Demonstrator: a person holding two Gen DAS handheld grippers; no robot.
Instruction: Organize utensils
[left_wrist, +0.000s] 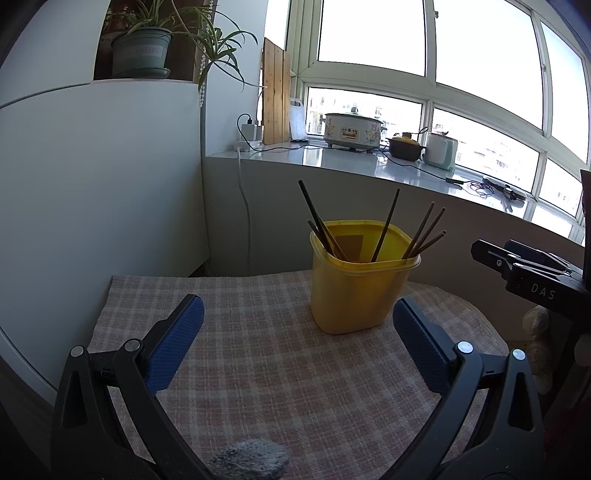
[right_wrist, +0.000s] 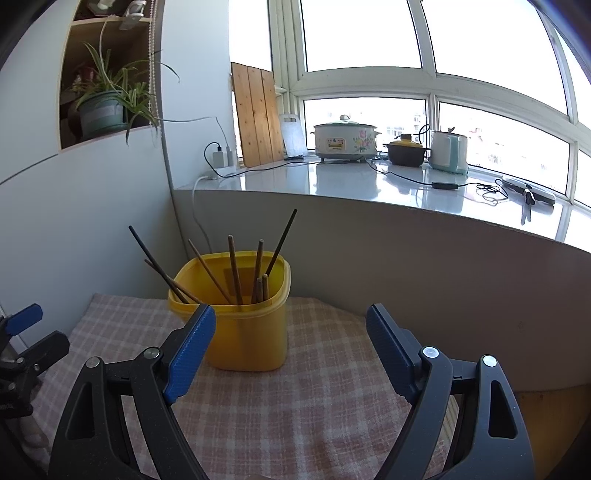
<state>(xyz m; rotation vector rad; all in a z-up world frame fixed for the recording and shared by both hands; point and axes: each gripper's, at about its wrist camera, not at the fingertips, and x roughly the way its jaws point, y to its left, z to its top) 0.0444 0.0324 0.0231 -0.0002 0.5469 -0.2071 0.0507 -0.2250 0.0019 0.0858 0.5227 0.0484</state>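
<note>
— While both my jaws stand wide with nothing between them, what do you make of the rest?

— Start with the left gripper (left_wrist: 298, 325). What is under it?

— Its blue pads (left_wrist: 176, 341) hang over the checked cloth (left_wrist: 258, 369) that covers the table, and touch nothing. The yellow tub (left_wrist: 356, 288) stands upright on that cloth, just ahead and a little to the right of the gap.

— And the right gripper (right_wrist: 291, 328)?

— Equally spread and empty. From there the tub (right_wrist: 243, 332) sits ahead on the left side, partly behind the left pad (right_wrist: 190, 350).

— Where are the utensils?

— The chopsticks (left_wrist: 386, 230) all stand in the tub, dark and brown ones, leaning outward against its rim in different directions.

— Further out?

— A grey wall rises behind the table to a glossy windowsill (right_wrist: 369, 181), which carries a flowered cooker (right_wrist: 345, 142), a small brown pot (right_wrist: 406, 151), a pale kettle (right_wrist: 448, 151) and cables. A potted plant (left_wrist: 142, 50) sits in a niche at upper left.
</note>
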